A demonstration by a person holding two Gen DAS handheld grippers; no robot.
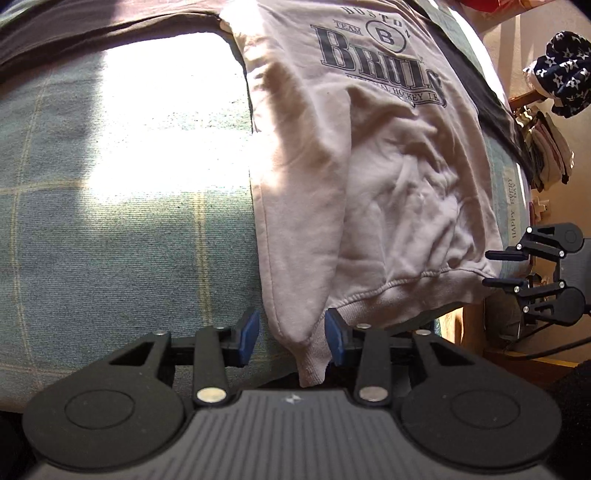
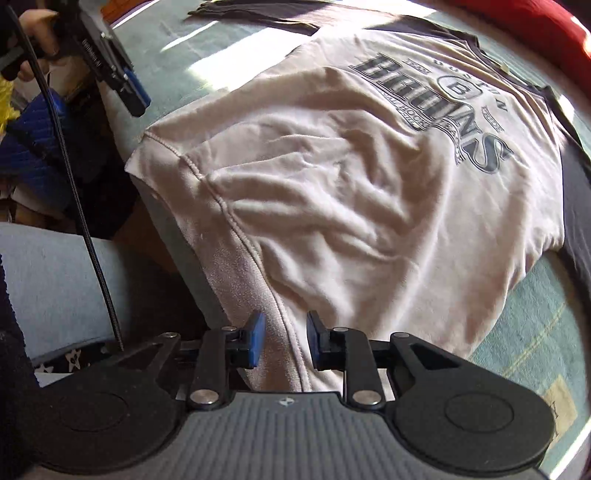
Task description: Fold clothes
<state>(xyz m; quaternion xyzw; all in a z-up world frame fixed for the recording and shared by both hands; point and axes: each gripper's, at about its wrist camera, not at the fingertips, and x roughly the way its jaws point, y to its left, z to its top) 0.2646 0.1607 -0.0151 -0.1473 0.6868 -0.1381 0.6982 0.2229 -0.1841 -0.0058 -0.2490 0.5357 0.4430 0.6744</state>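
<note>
- A bed with a pale green checked blanket (image 1: 122, 221) fills both views, with strong sunlight across it; dark garments (image 2: 258, 14) lie flat at its far side, and a red cushion (image 2: 517, 22) sits at the far corner.
- A light pink Boston Bruins sweatshirt (image 1: 388, 155) lies print-up on the blanket, with one sleeve folded in over the body; its ribbed hem hangs over the near edge of the bed.
- The left tool (image 1: 291, 338) stands partly open; the sleeve cuff (image 1: 312, 365) hangs between its blue pads (image 1: 248, 334), neither pad pressing it.
- The right tool (image 2: 284, 339) is likewise narrowly parted over the hem; the pads straddle the ribbing without gripping it.
</note>
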